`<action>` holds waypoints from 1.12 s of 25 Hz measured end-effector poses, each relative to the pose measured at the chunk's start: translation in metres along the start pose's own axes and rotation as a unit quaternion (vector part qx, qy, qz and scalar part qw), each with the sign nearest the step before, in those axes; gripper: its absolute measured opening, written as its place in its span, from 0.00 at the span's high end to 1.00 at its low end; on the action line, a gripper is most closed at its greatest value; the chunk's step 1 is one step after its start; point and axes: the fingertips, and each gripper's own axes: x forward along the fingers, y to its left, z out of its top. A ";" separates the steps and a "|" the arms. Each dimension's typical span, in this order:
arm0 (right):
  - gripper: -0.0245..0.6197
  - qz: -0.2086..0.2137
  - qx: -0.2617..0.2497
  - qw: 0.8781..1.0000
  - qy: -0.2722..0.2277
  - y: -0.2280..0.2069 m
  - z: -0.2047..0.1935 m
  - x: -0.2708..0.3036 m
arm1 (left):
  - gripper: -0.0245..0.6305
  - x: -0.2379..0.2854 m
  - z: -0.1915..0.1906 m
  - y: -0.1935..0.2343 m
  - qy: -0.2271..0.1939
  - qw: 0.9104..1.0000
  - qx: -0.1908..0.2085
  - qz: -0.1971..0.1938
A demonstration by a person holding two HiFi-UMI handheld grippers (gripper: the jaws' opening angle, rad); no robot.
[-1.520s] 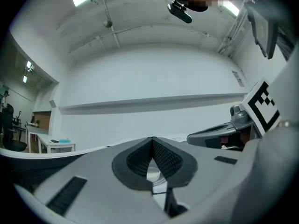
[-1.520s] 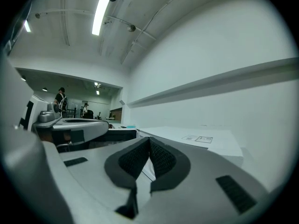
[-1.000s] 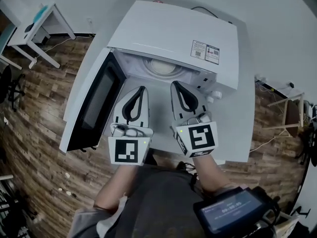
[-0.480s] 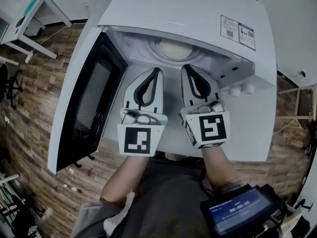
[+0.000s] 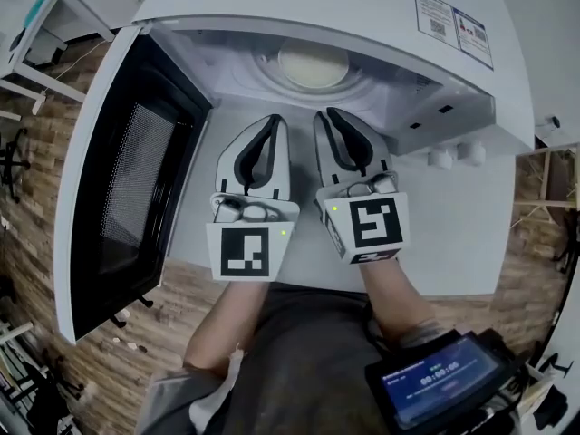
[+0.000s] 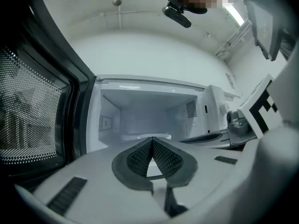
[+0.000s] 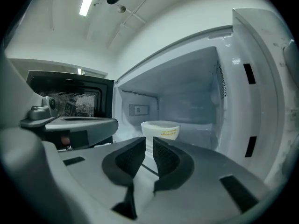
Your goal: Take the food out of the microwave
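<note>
Holds the left gripper (image 5: 275,120) pinched shut tip to tip, empty, just outside the microwave's (image 5: 362,12) open mouth, and the right gripper (image 5: 326,116) beside it with jaws a narrow slit apart, just now opening, nothing between them. Finds the pale food bowl (image 5: 313,64) deep inside the microwave, mid-floor of its cavity, clear of both grippers. Shows the microwave's dark-windowed door (image 5: 127,170) swung wide at the left of that mouth.
</note>
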 end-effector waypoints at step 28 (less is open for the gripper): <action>0.25 -0.045 0.021 0.998 0.044 -0.020 0.008 0.054 | 0.95 0.030 0.014 0.038 0.023 1.000 -0.016 0.012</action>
